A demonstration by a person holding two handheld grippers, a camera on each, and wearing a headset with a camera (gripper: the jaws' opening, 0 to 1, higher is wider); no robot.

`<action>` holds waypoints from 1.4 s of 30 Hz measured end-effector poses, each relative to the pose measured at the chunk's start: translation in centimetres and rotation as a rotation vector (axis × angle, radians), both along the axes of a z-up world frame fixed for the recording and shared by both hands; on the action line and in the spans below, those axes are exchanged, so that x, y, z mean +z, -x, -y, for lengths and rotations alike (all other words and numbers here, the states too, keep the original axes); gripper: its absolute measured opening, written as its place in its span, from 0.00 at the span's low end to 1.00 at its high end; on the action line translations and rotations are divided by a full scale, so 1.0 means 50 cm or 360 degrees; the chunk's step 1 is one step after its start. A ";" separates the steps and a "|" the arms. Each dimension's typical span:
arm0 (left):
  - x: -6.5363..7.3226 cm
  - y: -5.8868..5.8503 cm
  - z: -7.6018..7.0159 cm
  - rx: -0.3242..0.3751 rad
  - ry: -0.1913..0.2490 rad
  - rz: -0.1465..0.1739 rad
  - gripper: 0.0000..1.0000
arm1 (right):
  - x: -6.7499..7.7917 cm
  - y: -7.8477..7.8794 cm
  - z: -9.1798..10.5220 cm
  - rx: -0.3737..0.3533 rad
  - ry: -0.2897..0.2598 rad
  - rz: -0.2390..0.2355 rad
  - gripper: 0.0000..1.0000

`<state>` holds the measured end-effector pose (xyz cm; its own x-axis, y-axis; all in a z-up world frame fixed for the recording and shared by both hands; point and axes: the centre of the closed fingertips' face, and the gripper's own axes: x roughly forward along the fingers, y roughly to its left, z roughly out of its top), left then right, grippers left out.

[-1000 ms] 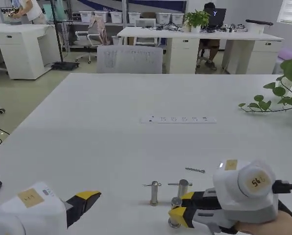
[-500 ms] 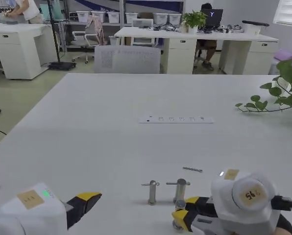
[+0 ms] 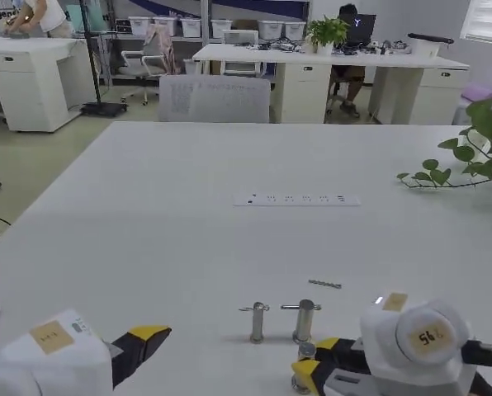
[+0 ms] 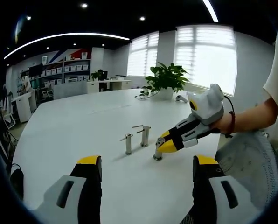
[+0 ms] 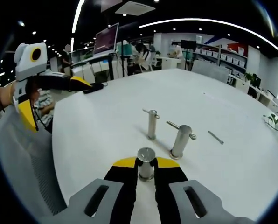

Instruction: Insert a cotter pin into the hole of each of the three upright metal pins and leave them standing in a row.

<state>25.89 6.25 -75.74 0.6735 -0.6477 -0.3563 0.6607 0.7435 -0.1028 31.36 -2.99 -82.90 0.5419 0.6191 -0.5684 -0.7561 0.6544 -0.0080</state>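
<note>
Two upright metal pins [image 3: 258, 322] [image 3: 304, 321] stand side by side near the table's front, each with a cotter pin through its top. A third metal pin [image 3: 300, 378] stands just in front of them, and my right gripper [image 3: 305, 368] is shut on it. In the right gripper view this pin [image 5: 146, 156] sits upright between the yellow-tipped jaws, behind it the two fitted pins [image 5: 151, 123] [image 5: 181, 140]. A loose cotter pin [image 3: 325, 285] lies flat beyond them. My left gripper [image 4: 147, 161] is open and holds nothing, low at the front left [image 3: 151, 334].
A white power strip [image 3: 297, 200] lies flat mid-table. A leafy plant [image 3: 469, 161] reaches in over the right edge. A grey chair [image 3: 215, 99] stands at the far side. A person's forearm [image 4: 251, 116] holds the right gripper.
The right gripper has drawn slightly toward me, still shut on the third pin. The left gripper and the two fitted pins have not moved.
</note>
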 end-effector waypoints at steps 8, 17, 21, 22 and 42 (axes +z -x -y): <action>-0.001 0.001 0.006 -0.0010 0.0006 0.0002 0.80 | 0.000 0.002 -0.001 -0.0019 -0.0042 -0.0022 0.14; -0.004 0.002 0.007 -0.0015 -0.0005 0.0005 0.80 | 0.007 0.000 -0.005 -0.0075 -0.0110 -0.0032 0.19; -0.004 0.002 0.006 -0.0007 -0.0009 0.0009 0.80 | 0.015 0.000 -0.001 -0.0099 -0.0125 -0.0030 0.23; -0.004 0.002 0.006 -0.0007 -0.0009 0.0010 0.80 | 0.018 0.001 0.001 -0.0104 -0.0129 -0.0030 0.24; -0.005 0.003 0.005 0.0010 -0.0017 0.0030 0.80 | 0.103 -0.033 0.084 -0.0171 -0.0247 -0.0020 0.30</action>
<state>25.75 6.00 -75.99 0.6842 -0.6397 -0.3501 0.6577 0.7487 -0.0825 33.00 -7.21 -77.76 0.6032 0.6386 -0.4779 -0.6810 0.7242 0.1082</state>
